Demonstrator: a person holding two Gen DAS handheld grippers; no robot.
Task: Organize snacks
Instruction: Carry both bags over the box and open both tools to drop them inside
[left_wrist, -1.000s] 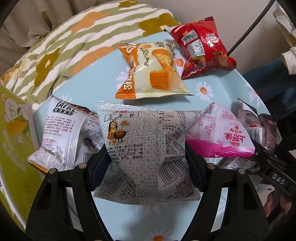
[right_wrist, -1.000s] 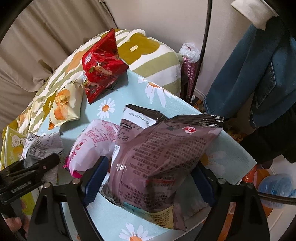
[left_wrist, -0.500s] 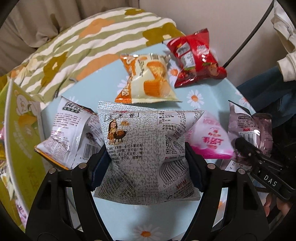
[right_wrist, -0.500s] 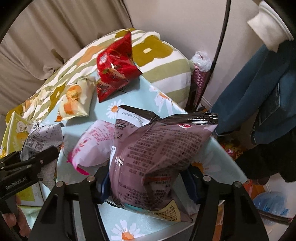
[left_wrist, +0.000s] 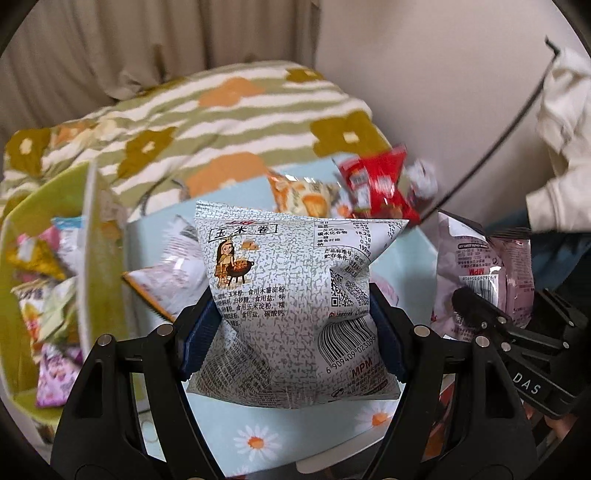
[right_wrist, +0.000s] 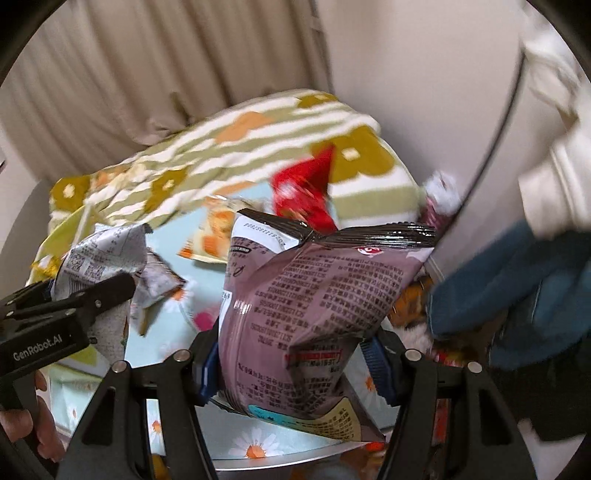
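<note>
My left gripper (left_wrist: 291, 328) is shut on a grey speckled snack bag (left_wrist: 288, 273) and holds it upright above the daisy-print table (left_wrist: 258, 435). In the right wrist view my right gripper (right_wrist: 291, 354) is shut on a mauve snack bag (right_wrist: 314, 295), its blue pads pressing into both sides; the bag hangs clear of the table. That mauve bag (left_wrist: 480, 258) also shows at the right of the left wrist view. On the table behind lie a red bag (left_wrist: 376, 188), an orange bag (left_wrist: 306, 195) and a white bag (left_wrist: 170, 280).
A green box (left_wrist: 88, 236) holding several snack packs stands at the table's left. A striped floral blanket (left_wrist: 221, 122) lies behind the table, with curtain and wall beyond. Blue jeans (right_wrist: 517, 288) and a white garment hang at the right. A hand (right_wrist: 22, 424) grips the left tool.
Both grippers rose with their bags, lifting them off the table. The right jaws closed onto the mauve bag. The green box came into the left wrist view.
</note>
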